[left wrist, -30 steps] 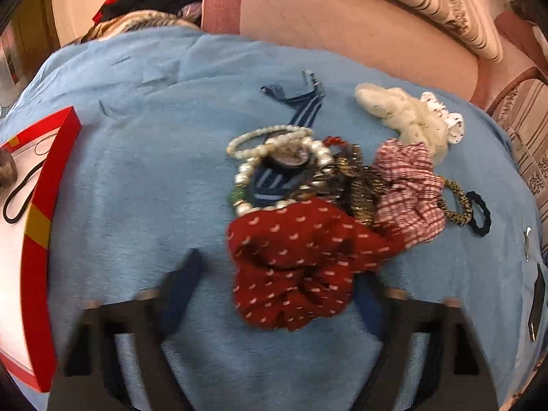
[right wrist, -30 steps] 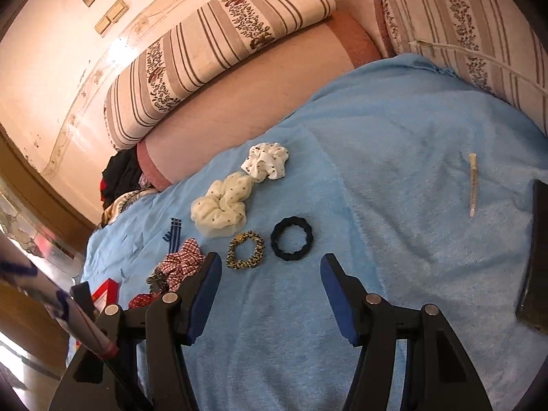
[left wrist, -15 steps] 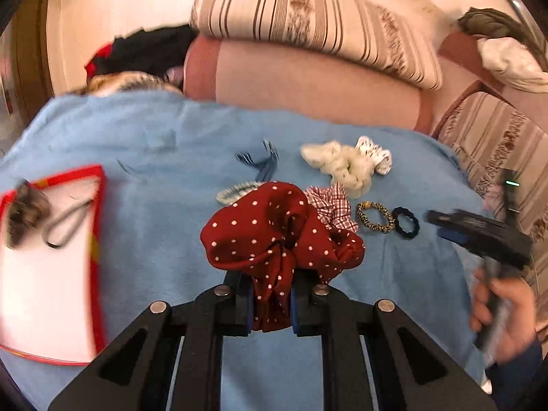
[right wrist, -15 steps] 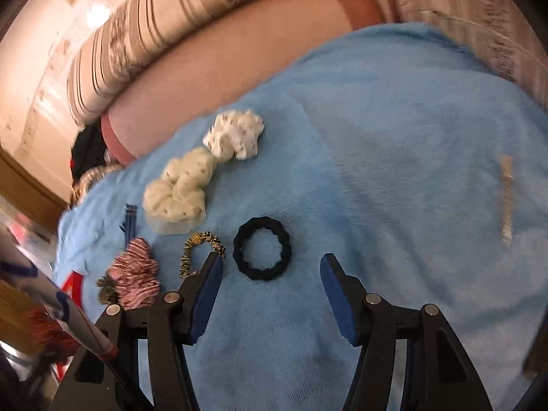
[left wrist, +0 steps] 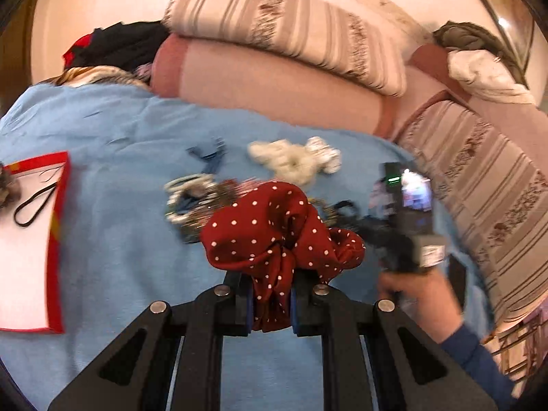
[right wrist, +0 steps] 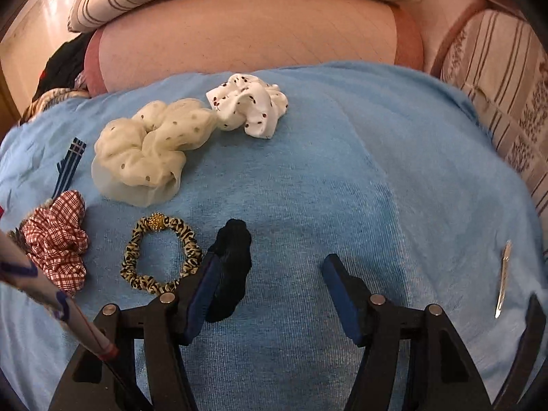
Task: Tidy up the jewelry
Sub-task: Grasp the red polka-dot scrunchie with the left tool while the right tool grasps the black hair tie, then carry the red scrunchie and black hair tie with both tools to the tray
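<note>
My left gripper (left wrist: pixel 270 304) is shut on a dark red polka-dot scrunchie (left wrist: pixel 274 229) and holds it above the blue cloth (left wrist: pixel 120 239). A red-rimmed white tray (left wrist: pixel 58 226) lies at the left, holding a black hair band (left wrist: pixel 32 205). A pile of pearl bracelets and beads (left wrist: pixel 191 198) lies behind the scrunchie. My right gripper (right wrist: pixel 270 274) is open; a black scrunchie (right wrist: pixel 231 267) rests against its left finger (right wrist: pixel 205 284). The right gripper also shows in the left wrist view (left wrist: pixel 394 236), low over the cloth.
A leopard-print hair tie (right wrist: pixel 159 255), a red checked scrunchie (right wrist: pixel 58 236), a cream scrunchie (right wrist: pixel 150 150) and a white spotted scrunchie (right wrist: pixel 250 106) lie on the cloth. A thin metal clip (right wrist: pixel 501 284) lies at right. Striped cushions (left wrist: pixel 287 30) border the far side.
My left gripper closed on the red scrunchie and lifted it off the pile. My right gripper moved down to the black scrunchie, which now stands tilted against its left finger.
</note>
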Motion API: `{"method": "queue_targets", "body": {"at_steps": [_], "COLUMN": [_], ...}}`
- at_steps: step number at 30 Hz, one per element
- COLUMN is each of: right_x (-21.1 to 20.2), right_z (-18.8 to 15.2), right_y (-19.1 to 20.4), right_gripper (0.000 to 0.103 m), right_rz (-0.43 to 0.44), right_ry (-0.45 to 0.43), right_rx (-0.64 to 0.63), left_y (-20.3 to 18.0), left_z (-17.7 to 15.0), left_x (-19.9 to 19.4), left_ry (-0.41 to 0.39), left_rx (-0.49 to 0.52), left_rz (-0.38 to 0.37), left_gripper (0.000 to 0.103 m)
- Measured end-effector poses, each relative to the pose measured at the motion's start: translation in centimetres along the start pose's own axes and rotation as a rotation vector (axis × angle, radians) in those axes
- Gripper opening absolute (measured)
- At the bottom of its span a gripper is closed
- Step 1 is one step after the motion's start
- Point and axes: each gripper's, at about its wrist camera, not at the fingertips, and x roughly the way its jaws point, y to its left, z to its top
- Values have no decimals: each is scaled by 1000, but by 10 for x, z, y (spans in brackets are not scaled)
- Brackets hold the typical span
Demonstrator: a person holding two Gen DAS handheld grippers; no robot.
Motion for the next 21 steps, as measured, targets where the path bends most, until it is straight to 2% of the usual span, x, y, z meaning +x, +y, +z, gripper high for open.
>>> {"method": "queue_targets", "body": {"at_steps": [1, 2, 3, 5, 7, 9, 11, 13, 16, 21], "right_x": [0, 0, 2, -3, -9, -19, -33, -47, -61, -73], "right_z": [0, 0, 0, 1, 2, 1, -4, -12, -26, -33], "right_y": [-1, -3, -5, -15, -33, -44, -52, -45, -24, 35], "right_gripper": [66, 49, 22, 9, 8, 8, 8, 8, 8, 8], "right_rz": [7, 27, 35, 64, 147, 191, 297, 397, 499, 515], "right_ry": [-4, -4, 9, 11, 25, 29, 41, 63, 82, 81], "right_rx": [8, 19, 22, 48, 134, 171, 220, 222, 174, 58], "left_y": [-10, -16, -20, -24, -19, -9, 0, 15, 43, 77], "left_z": [0, -1, -2, -5, -7, -9, -10, -13, -16, -21], "left_x": [-2, -4, -5, -7, -6, -8, -14, -17, -19, -9], "left_ry": [-6, -11, -12, -13, -3, 4, -13, -18, -12, -33], "left_rx": [17, 28, 36, 53, 44, 38, 53, 61, 33, 3], "left_rz": [-3, -4, -1, 17, 43, 60, 97, 127, 164, 195], "left_gripper": [14, 15, 15, 15, 15, 15, 15, 15, 15, 15]}}
